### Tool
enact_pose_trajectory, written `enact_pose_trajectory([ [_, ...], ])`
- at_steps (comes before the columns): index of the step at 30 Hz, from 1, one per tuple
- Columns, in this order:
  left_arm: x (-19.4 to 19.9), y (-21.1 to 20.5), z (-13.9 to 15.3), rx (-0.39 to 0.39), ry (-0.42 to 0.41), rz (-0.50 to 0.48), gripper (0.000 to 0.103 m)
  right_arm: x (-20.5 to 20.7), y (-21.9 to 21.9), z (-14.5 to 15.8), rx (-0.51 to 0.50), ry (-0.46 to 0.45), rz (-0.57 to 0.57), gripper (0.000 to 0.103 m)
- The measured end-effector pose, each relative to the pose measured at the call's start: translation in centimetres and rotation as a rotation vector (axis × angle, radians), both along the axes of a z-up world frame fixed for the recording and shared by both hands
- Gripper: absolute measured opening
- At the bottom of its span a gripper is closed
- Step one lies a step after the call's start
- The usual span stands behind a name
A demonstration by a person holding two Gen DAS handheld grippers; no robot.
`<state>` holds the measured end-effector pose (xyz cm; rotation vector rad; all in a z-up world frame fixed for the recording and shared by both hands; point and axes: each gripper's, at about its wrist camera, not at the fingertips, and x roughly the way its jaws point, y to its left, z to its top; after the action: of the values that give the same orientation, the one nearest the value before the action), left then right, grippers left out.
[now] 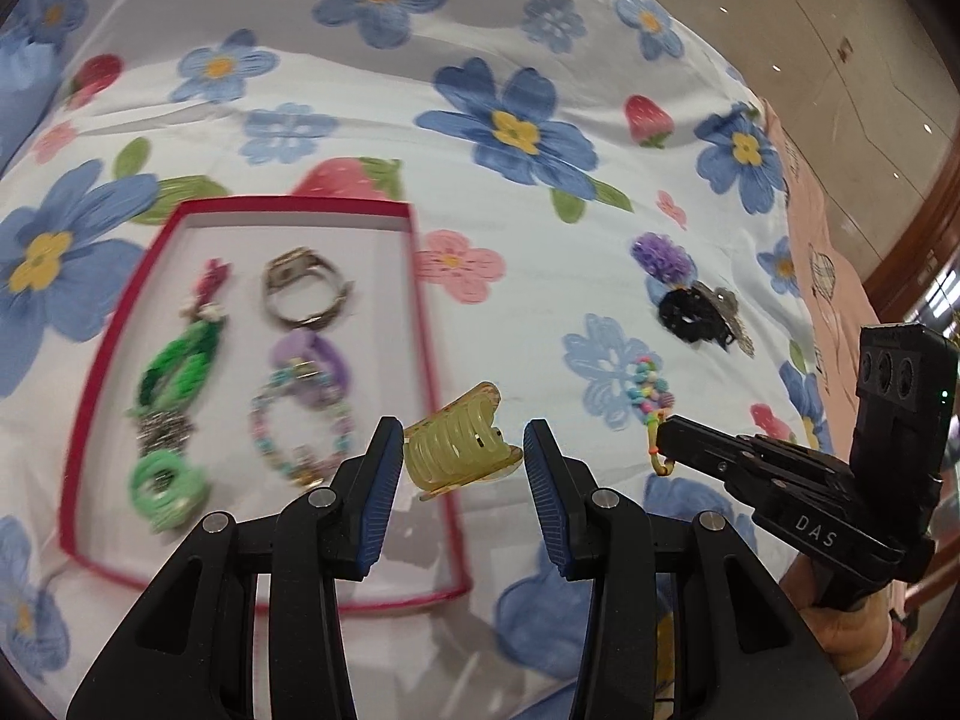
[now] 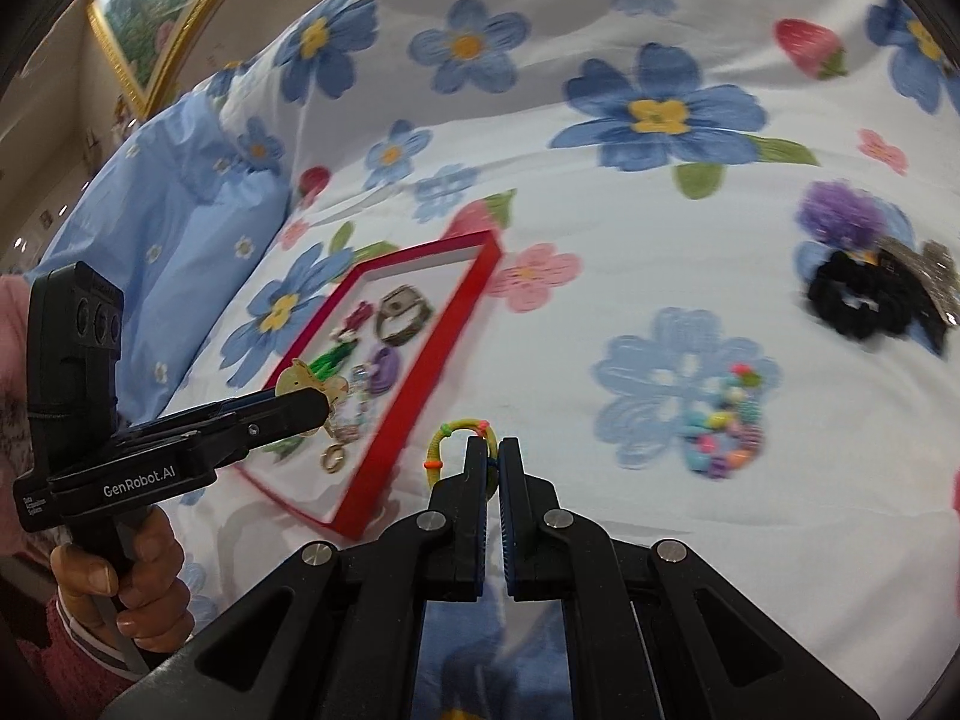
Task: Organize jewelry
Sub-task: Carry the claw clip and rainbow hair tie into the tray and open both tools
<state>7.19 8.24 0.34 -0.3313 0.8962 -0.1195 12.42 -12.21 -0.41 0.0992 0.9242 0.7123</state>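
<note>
Floral quilt [image 1: 540, 240] fills both views. Red tray [image 1: 420, 300] left of centre, holding watch [image 1: 303, 294] and bracelets. Black scrunchie [image 2: 864, 306] right, on quilt. Left gripper [image 1: 462, 450] clamped on yellow claw clip [image 1: 462, 450] over tray's right rim. Right gripper [image 2: 492, 450] closed, pinching yellow-green cord [image 2: 462, 429]; bead bracelet [image 2: 726, 426] lower right.

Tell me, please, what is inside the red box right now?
The red box holds a metal ring, a purple hair tie, a beaded bracelet and green pieces. Its near right part is partly covered by the yellow hair claw.
</note>
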Motion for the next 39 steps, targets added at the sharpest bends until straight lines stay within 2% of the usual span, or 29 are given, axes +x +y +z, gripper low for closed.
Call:
enact_pose_trajectory([
  [16, -4.9, 9.3, -1.4, 0.006, 0.025, 0.195, 0.040, -1.4, 8.6, -0.4, -0.016, 0.007, 0.183, 0.003],
  [39, -5.0, 11.2, -3.9, 0.001, 0.090, 0.219, 0.040, -1.4, 12.7, -2.1, -0.069, 0.038, 0.255, 0.004],
])
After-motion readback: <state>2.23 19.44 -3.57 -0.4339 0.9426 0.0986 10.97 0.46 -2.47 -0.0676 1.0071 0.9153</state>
